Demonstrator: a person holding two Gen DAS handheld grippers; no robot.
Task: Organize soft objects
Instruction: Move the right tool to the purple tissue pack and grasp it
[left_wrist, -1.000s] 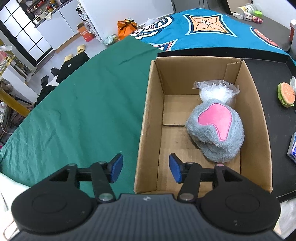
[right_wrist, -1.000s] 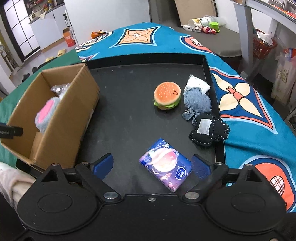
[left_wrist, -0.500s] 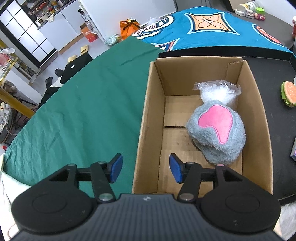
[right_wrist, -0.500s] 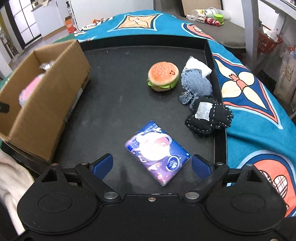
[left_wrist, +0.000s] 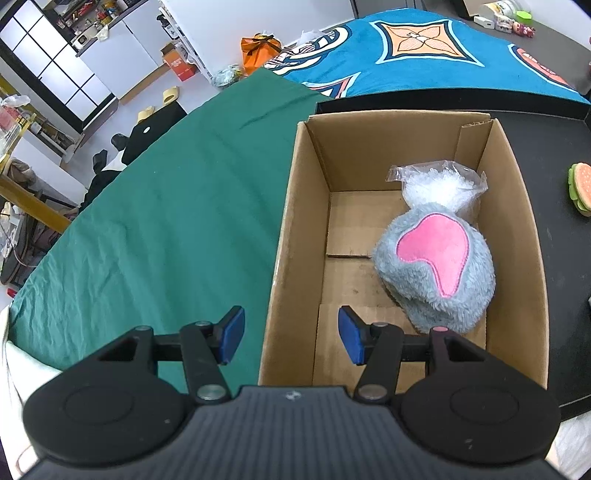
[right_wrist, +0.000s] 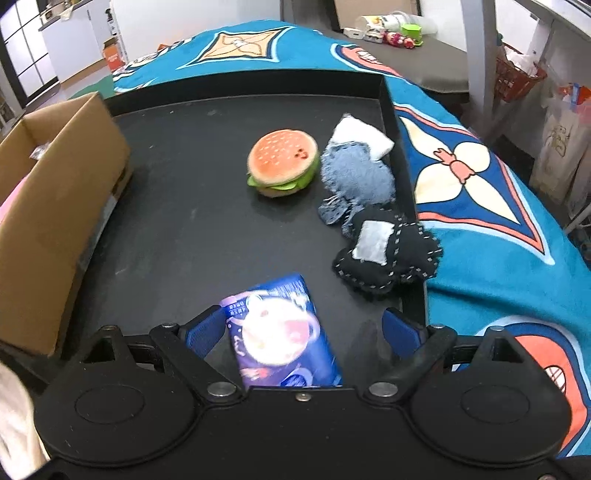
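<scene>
A cardboard box (left_wrist: 291, 236) holds a grey plush with a pink patch (left_wrist: 436, 273) and a clear bag of white beads (left_wrist: 439, 184). My left gripper (left_wrist: 291, 334) is open and empty, straddling the box's near left wall. In the right wrist view a blue tissue pack (right_wrist: 280, 336) lies on the black tray (right_wrist: 192, 206), between the fingers of my open right gripper (right_wrist: 303, 332), nearer the left finger. A burger plush (right_wrist: 282, 162), a denim plush (right_wrist: 354, 177) and a black stitched pillow (right_wrist: 384, 251) lie beyond it. The box (right_wrist: 55, 206) stands at the left.
The tray's raised right rim (right_wrist: 402, 184) runs beside the denim and black pieces. A blue patterned cloth (right_wrist: 480, 206) covers the table to the right; a green cloth (left_wrist: 166, 221) lies left of the box. The burger plush (left_wrist: 581, 188) shows at the left wrist view's right edge.
My right gripper has moved forward and down over the tissue pack, which now sits between its fingers. My left gripper has stayed open at the box, shifting only slightly.
</scene>
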